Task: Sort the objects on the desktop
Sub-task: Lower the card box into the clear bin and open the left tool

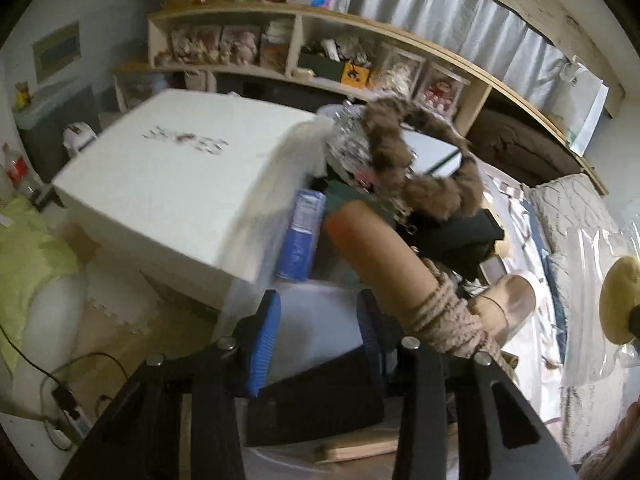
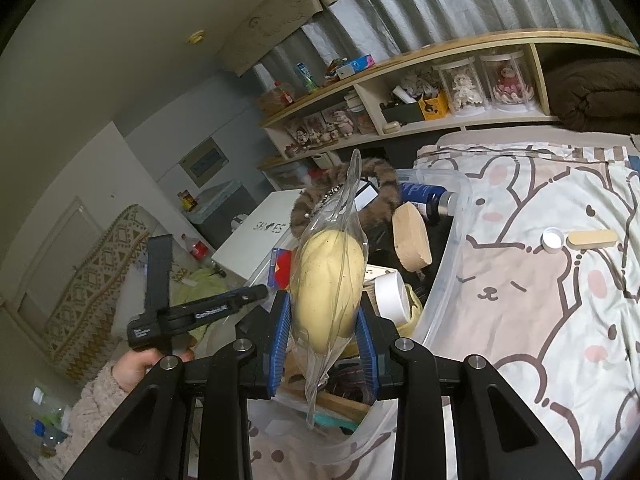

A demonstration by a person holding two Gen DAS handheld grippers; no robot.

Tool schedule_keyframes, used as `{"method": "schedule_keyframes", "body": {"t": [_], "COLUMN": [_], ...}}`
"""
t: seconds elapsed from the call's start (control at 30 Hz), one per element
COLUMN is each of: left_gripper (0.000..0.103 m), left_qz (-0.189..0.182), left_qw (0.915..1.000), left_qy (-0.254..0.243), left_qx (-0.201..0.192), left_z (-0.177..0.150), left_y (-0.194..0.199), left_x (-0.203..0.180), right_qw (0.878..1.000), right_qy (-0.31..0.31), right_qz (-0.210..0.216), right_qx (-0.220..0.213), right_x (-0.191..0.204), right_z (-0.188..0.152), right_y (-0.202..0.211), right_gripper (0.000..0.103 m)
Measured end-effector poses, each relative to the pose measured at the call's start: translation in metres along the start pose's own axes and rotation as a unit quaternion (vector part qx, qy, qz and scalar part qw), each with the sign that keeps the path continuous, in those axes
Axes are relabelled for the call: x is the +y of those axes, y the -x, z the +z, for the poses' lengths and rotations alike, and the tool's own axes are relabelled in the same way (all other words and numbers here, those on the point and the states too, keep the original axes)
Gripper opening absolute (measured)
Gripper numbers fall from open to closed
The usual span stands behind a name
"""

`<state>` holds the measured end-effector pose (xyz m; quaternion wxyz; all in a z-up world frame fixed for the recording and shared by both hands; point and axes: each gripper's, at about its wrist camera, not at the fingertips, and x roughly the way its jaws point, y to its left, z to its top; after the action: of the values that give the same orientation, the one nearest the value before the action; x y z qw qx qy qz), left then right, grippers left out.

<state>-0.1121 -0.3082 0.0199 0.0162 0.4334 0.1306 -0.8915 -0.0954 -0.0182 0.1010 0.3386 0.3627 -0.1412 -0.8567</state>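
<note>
Sorting a cluttered bin on the bed, one gripper in each hand.

My right gripper (image 2: 325, 334) is pinching a clear bag (image 2: 336, 232) holding a yellow sponge (image 2: 330, 280) above the clear plastic bin (image 2: 456, 248); my left gripper (image 1: 316, 336), partly open, is gripping nothing, just beside a cardboard tube (image 1: 376, 256) wound with twine, near the white shoe box (image 1: 176, 184).
</note>
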Motion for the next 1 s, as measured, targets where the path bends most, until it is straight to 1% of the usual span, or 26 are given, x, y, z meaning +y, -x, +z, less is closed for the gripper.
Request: {"method": "schedule_keyframes", "body": {"t": [0.13,0.23,0.27,0.3,0.33,0.37,0.43,0.47,0.5,0.53,0.6,0.73,0.83,1.0], "left_gripper": [0.038,0.044,0.052,0.064,0.069,0.073,0.077,0.082,0.087,0.088,0.094,0.096,0.096,0.096], "left_qz": [-0.003,0.006,0.008,0.009,0.01,0.011,0.01,0.009,0.008,0.006,0.001,-0.035,-0.03,-0.023], "left_qw": [0.9999,0.9994,0.9991,0.9987,0.9982,0.9976,0.9964,0.9958,0.9951,0.9942,0.993,0.9914,0.9918,0.9917], "left_qy": [0.005,0.014,0.018,0.023,0.028,0.033,0.037,0.037,0.037,0.036,0.032,0.029,0.011,-0.001], "left_qx": [-0.01,-0.031,-0.038,-0.045,-0.052,-0.06,-0.075,-0.083,-0.091,-0.101,-0.114,-0.122,-0.124,-0.127], "left_z": [-0.004,-0.006,-0.007,-0.006,-0.006,-0.006,-0.006,-0.007,-0.009,-0.012,-0.021,-0.045,-0.064,-0.088], "left_y": [0.005,0.019,0.024,0.03,0.036,0.042,0.056,0.063,0.07,0.078,0.09,0.108,0.113,0.118], "left_x": [-0.002,0.002,0.003,0.005,0.007,0.009,0.01,0.01,0.01,0.009,0.006,-0.002,-0.011,-0.016], "right_qw": [1.0,1.0,1.0,1.0,1.0,1.0,1.0,1.0,1.0,1.0,1.0,0.999,0.998,0.999], "right_qy": [0.009,0.01,0.009,0.009,0.008,0.007,0.004,0.002,0.0,-0.001,-0.008,-0.027,-0.03,0.009], "right_qz": [-0.006,-0.004,-0.002,-0.001,0.001,0.002,0.009,0.013,0.016,0.018,0.024,0.039,0.043,0.024], "right_qx": [-0.001,-0.005,-0.005,-0.005,-0.004,-0.003,-0.002,-0.002,-0.001,-0.002,0.0,0.009,0.022,0.039], "right_x": [0.004,0.007,0.009,0.01,0.012,0.013,0.016,0.018,0.019,0.02,0.022,0.025,0.03,0.048], "right_z": [0.001,0.002,0.002,0.002,0.002,0.002,0.003,0.003,0.004,0.004,0.006,0.01,0.014,0.022], "right_y": [0.003,0.003,0.002,0.0,-0.001,-0.003,-0.005,-0.007,-0.008,-0.009,-0.013,-0.024,-0.037,-0.066], "right_gripper": [0.032,0.032,0.032,0.032,0.032,0.032,0.032,0.032,0.032,0.032,0.032,0.032,0.032,0.032]}}
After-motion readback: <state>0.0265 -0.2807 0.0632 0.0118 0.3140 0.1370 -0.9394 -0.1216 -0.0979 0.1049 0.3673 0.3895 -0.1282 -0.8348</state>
